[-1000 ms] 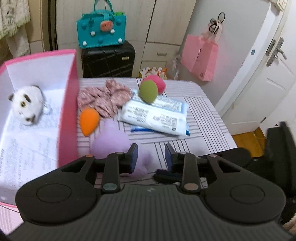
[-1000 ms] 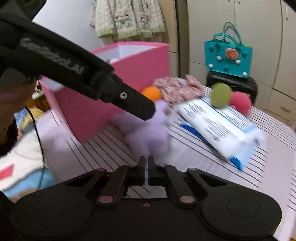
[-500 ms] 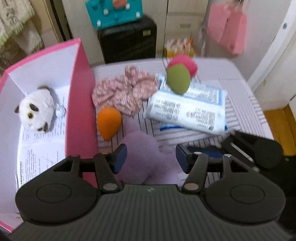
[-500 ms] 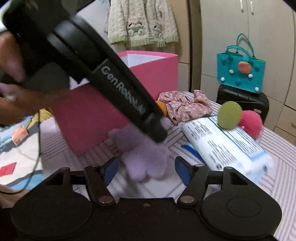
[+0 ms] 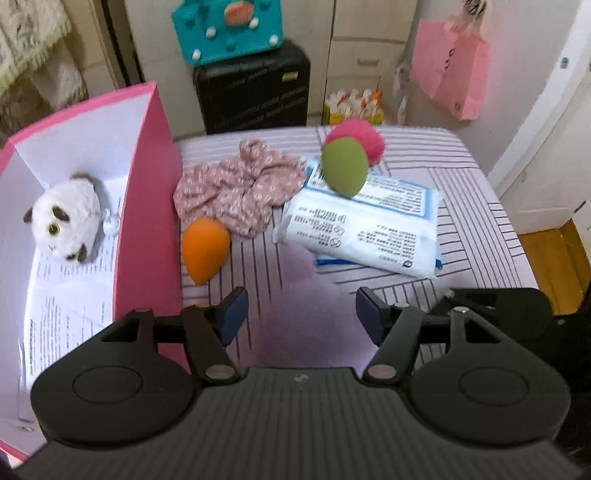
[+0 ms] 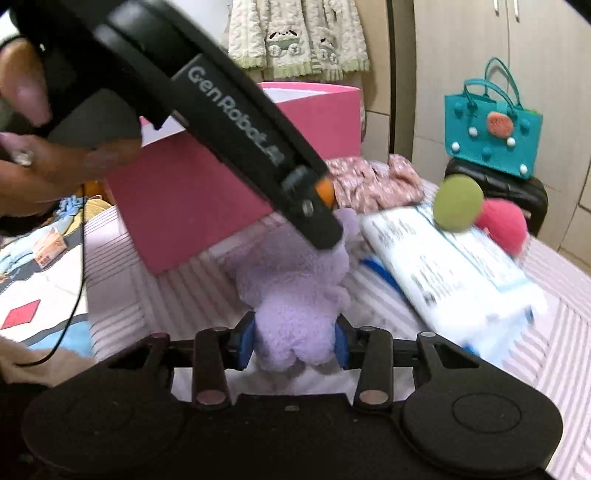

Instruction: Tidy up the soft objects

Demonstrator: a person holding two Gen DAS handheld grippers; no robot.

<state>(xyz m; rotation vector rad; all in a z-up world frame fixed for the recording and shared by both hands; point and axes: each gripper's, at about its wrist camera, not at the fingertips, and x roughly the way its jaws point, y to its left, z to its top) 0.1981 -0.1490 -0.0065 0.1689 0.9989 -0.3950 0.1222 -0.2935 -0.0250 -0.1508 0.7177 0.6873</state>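
A purple plush toy point(image 6: 295, 295) lies on the striped table beside the pink box point(image 6: 192, 206). My right gripper point(image 6: 293, 341) has its jaws closing, and both blue pads press the plush's near end. My left gripper point(image 5: 301, 312) hangs over the far end of the plush point(image 5: 314, 332), which is blurred there; its jaws are opening and the pads stand clear of the plush. The pink box point(image 5: 147, 206) holds a white panda plush point(image 5: 66, 218). On the table lie an orange sponge point(image 5: 205, 254), a floral scrunchie point(image 5: 240, 188), a green sponge point(image 5: 345, 166) and a pink pom point(image 5: 362, 136).
A white wipes pack point(image 5: 369, 221) lies under the green sponge. Behind the table stand a black case point(image 5: 255, 92) with a teal bag point(image 5: 229, 29) on it; a pink bag point(image 5: 450, 77) hangs at the right. A hand point(image 6: 44, 166) holds the left gripper.
My right gripper went from shut to wide, then closed on the purple plush's near end. My left gripper's jaws widened as it moved forward over the plush and tipped further down.
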